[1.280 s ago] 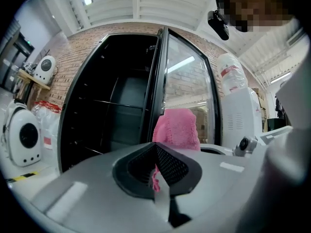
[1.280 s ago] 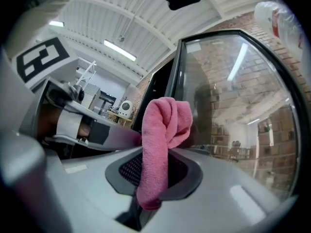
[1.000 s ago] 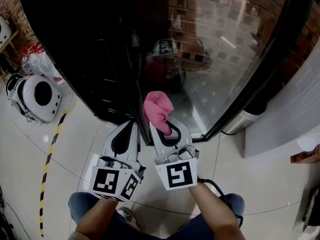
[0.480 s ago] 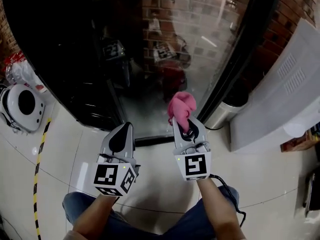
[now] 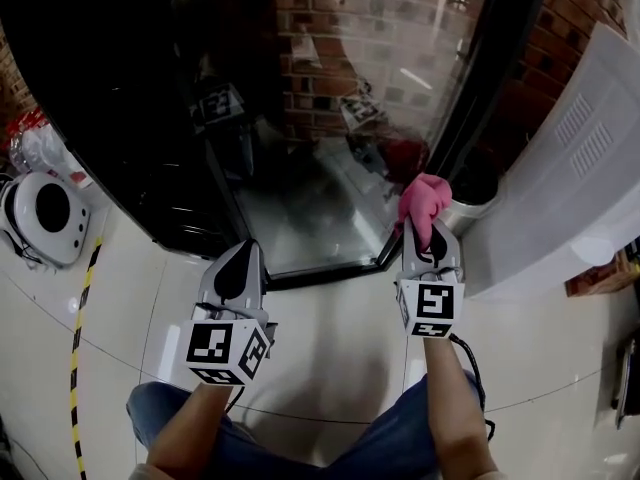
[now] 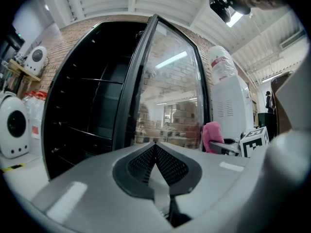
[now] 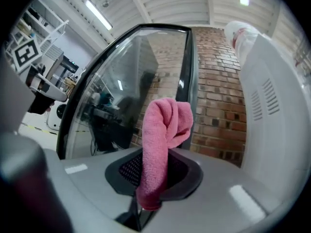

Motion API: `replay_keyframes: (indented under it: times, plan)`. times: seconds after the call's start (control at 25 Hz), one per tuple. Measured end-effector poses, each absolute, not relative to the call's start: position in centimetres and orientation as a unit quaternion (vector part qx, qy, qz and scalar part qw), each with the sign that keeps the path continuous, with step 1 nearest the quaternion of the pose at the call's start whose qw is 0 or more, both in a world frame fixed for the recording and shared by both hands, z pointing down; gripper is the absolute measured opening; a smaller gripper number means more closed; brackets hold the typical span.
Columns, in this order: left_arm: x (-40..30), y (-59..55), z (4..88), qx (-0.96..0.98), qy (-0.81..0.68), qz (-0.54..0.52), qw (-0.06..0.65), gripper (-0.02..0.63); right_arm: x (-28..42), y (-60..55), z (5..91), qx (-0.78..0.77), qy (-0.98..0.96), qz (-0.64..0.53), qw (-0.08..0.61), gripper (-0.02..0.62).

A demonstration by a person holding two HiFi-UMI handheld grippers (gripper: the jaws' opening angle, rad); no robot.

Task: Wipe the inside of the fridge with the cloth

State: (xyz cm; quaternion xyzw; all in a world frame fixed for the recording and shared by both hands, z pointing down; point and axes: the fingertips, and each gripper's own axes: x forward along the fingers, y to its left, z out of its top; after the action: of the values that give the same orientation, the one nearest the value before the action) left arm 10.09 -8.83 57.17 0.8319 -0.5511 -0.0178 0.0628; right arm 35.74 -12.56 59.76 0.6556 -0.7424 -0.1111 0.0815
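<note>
Pink bunched cloth [image 7: 163, 144], jaw-clamped

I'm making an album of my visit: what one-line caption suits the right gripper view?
The right gripper, shut on a pink cloth, faces the fridge's glass door beside a brick wall.

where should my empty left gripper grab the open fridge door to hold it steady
Take the black frame along the door's free edge, coming edge-on with fingers either side. It is the only narrow part; the glass pane is broad and flat.
</note>
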Motion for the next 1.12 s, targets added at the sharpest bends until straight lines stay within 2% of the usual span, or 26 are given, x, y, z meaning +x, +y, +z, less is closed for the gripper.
replay_keyframes:
  times: [0.12, 0.2, 0.32, 0.52, 0.64, 0.84, 1.12]
  plan:
    - [10.2, -9.2, 57.6, 0.830, -0.553, -0.020, 0.071, 0.012, 33.0, -11.4, 58.5, 0.639, -0.756, -0.129, 0.058, 0.061]
    - [9.9, -9.2, 57.9, 0.828, -0.555, -0.022, 0.074, 0.012, 28.3, -10.1, 57.3, 0.599, -0.784, -0.160, 0.037, 0.061]
    - [9.5, -8.9, 58.2, 0.830, -0.555, -0.017, 0.062, 0.012, 20.5, -8.2, 58.1, 0.515, -0.832, -0.190, 0.082, 0.061]
    - [7.7, -8.5, 59.2, 0.825, -0.562, -0.001, 0.060, 0.012, 12.7, -7.9, 61.7, 0.469, -0.876, -0.103, 0.045, 0.061]
    - [6.5, -8.7, 59.6, 0.822, -0.564, -0.008, 0.078, 0.012, 9.3, -7.6, 63.4, 0.442, -0.890, -0.094, 0.059, 0.061]
    - [5.5, -8.9, 60.4, 0.821, -0.562, -0.016, 0.097, 0.012, 6.9, -7.6, 64.9, 0.435, -0.895, -0.081, 0.053, 0.061]
    - [7.2, -9.7, 59.9, 0.839, -0.539, -0.012, 0.074, 0.012, 9.2, -8.4, 65.5, 0.452, -0.886, -0.080, 0.061, 0.061]
